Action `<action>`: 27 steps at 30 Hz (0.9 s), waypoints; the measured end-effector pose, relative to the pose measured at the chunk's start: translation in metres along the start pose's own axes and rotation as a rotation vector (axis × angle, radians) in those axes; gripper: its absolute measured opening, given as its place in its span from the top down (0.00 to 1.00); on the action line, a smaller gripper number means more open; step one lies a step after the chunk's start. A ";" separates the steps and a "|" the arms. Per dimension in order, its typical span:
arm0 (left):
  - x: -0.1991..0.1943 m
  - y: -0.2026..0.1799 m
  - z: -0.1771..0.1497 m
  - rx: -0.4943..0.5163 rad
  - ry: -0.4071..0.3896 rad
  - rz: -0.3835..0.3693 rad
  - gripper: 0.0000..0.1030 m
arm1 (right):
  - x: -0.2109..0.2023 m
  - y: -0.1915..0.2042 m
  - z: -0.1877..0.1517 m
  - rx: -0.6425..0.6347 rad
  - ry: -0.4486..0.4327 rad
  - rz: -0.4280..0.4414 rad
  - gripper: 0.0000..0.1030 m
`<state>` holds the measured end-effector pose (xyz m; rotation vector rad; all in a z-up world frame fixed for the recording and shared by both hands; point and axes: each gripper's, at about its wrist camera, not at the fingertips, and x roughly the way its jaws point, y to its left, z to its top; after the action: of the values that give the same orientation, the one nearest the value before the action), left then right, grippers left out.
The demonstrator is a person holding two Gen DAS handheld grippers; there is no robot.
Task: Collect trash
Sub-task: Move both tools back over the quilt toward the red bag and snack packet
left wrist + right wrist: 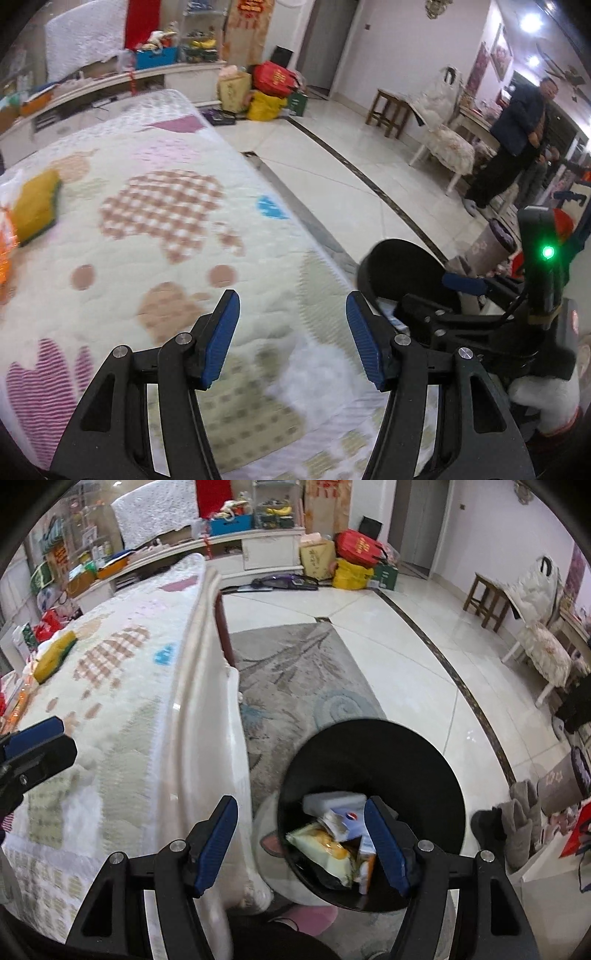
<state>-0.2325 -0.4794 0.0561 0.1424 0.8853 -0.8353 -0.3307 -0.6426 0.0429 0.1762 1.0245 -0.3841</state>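
Observation:
My left gripper [292,306] hangs open over a quilted patterned cover [166,229], with nothing between its fingers. A yellow-and-green sponge [37,206] lies on the cover at the far left, beside an orange wrapper [5,254]. My right gripper [301,812] is open and empty above a black bin [373,753] on the floor beside the covered surface. In the bin lie a yellow snack packet [325,853], a Pepsi-labelled wrapper [345,819] and a small carton [365,864]. The bin's rim [399,258] also shows in the left wrist view.
A grey rug [291,672] lies under the bin on a white tiled floor. Red and yellow bags [356,559] are piled by the far cabinet. A person [517,140] stands at the right near a wooden stool [388,109] and a chair. Boots [521,823] stand close to the bin.

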 end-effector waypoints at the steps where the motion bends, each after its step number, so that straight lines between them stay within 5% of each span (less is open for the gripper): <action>1: -0.003 0.005 -0.002 -0.007 -0.006 0.008 0.43 | -0.001 0.003 0.002 -0.004 -0.005 0.003 0.33; 15: -0.052 0.090 -0.026 -0.115 -0.074 0.160 0.43 | -0.027 0.089 0.037 -0.106 -0.103 0.091 0.28; 27: -0.110 0.186 -0.071 -0.263 -0.105 0.239 0.40 | -0.018 0.184 0.046 -0.196 -0.100 0.227 0.27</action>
<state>-0.1858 -0.2567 0.0503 -0.0260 0.8524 -0.4939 -0.2301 -0.4836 0.0754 0.0947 0.9255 -0.0840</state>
